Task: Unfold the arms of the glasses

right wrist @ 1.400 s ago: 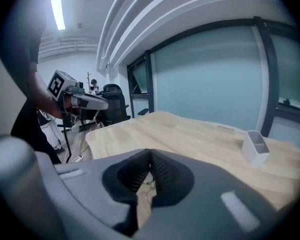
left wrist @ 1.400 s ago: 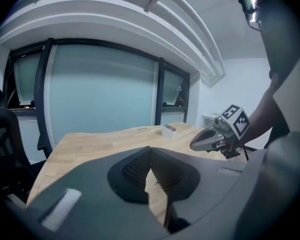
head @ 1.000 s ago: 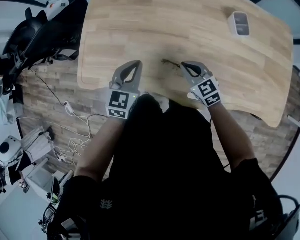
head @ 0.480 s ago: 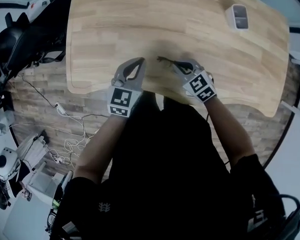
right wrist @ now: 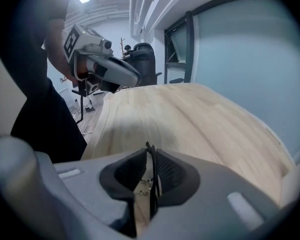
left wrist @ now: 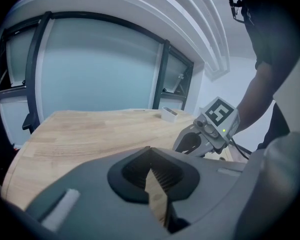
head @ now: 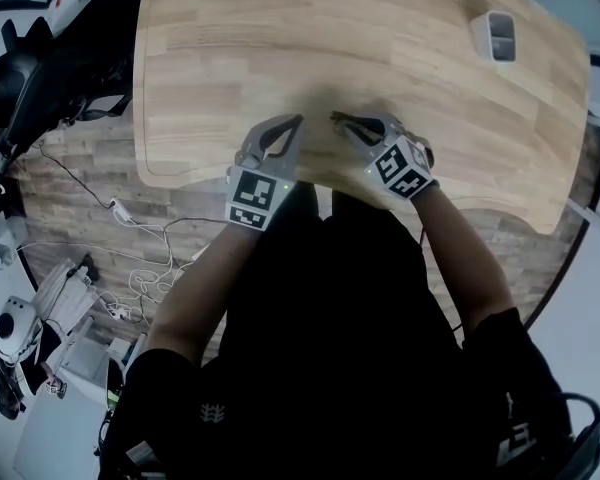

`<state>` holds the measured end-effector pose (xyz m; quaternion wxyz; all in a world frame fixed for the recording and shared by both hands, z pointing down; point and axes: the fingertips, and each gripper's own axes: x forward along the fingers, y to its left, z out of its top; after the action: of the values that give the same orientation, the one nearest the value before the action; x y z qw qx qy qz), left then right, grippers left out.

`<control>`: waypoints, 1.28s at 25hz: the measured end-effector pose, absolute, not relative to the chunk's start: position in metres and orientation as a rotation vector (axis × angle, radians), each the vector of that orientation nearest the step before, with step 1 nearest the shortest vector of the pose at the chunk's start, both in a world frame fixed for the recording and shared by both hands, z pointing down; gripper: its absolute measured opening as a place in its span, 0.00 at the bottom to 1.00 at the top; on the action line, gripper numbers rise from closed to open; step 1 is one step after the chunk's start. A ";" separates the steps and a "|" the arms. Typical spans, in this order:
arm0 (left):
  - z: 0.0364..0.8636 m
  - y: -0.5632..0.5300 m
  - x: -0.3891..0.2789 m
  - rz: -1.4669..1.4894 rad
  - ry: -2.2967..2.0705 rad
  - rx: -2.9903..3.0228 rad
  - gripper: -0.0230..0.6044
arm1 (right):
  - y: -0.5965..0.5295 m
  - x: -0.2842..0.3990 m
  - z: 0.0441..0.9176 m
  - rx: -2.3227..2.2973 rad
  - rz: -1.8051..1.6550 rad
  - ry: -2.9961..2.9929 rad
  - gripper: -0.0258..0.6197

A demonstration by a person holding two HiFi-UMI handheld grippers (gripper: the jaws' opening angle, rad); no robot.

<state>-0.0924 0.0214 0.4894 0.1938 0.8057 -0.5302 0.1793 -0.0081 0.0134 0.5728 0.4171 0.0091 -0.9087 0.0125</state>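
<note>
glasses (right wrist: pixel 151 184): thin, light, probably easy to bend; at near edge of bench (head: pixel 280 38) | right claw (head: pixel 348 123): jaws have just been opening, slightly apart, glasses arm loose between them | left claw (head: pixel 288 126): closed, empty | advice: grip the arm's base gently

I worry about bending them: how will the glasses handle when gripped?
The glasses show only a thin dark wire frame, so likely light and easily bent. Small metal bits, perhaps hinges, show, so an arm may swing. On the smooth table they would probably slide, not roll.
</note>
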 end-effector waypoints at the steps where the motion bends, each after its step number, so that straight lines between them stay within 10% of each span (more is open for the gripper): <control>1: 0.491 0.022 -0.094 0.502 -1.482 2.255 0.05 | 0.013 -0.009 0.576 0.019 0.017 -2.264 0.12; 17: 0.504 0.020 -0.099 0.530 -1.413 2.252 0.06 | 0.013 -0.016 0.575 -0.050 -0.051 -2.261 0.07; 32: 0.546 0.023 -0.018 0.523 -0.944 2.318 0.33 | 0.013 0.000 0.538 0.028 -0.070 -2.447 0.07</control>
<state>-0.0181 0.0233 0.5455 0.2881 0.8682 -0.3535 0.1957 0.0002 0.0130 0.5376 0.3397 0.0108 -0.9401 -0.0269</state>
